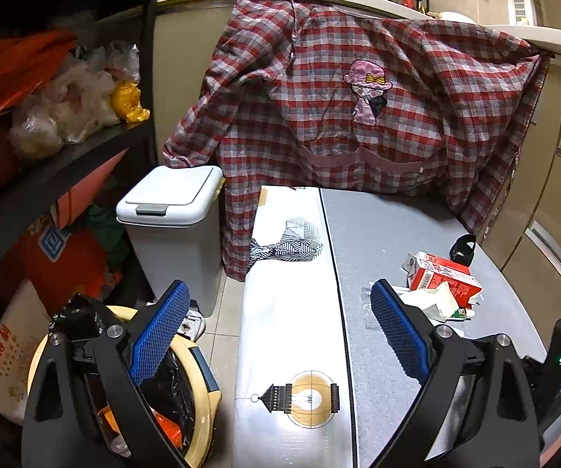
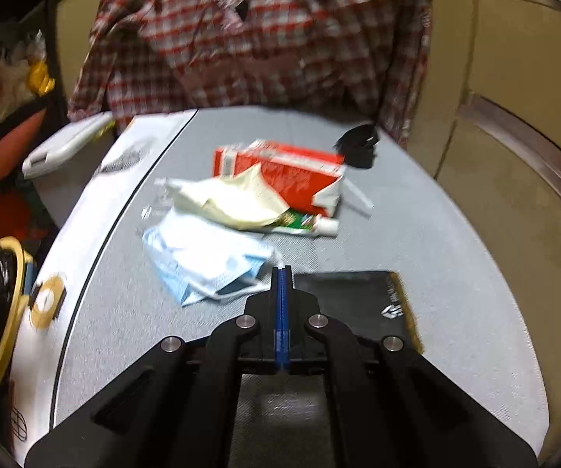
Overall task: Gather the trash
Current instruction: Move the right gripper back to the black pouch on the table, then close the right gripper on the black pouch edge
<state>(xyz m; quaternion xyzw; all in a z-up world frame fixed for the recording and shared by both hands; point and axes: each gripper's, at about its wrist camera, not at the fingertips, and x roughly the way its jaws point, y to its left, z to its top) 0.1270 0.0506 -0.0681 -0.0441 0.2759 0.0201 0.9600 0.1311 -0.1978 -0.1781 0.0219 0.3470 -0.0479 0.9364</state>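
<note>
The trash lies in a loose pile on the grey half of the table [image 2: 417, 234]: a red and white carton [image 2: 280, 171] lies on its side at the back, a crumpled cream wrapper [image 2: 226, 202] rests against its front, a small tube [image 2: 311, 226] with a white cap pokes out from under the wrapper, and a pale blue face mask [image 2: 206, 261] lies nearest the camera. A black cap-like piece [image 2: 358, 144] sits just behind the carton, and a flat black sheet [image 2: 358, 304] lies to the right of the mask.

The right gripper [image 2: 281, 273] has its 2 blue pads pressed flat together at the mask's thin strap; whether the strap is caught between them cannot be told.

The left gripper [image 1: 280, 323] hangs over the white printed half of the table with its jaws spread wide and nothing between them. Below it on the floor stands a yellow-rimmed bin [image 1: 202, 409] lined with a black bag, and a grey bin [image 1: 171, 210] with a closed lid stands beyond. A red checked shirt [image 1: 358, 109] hangs from the counter behind the table.
</note>
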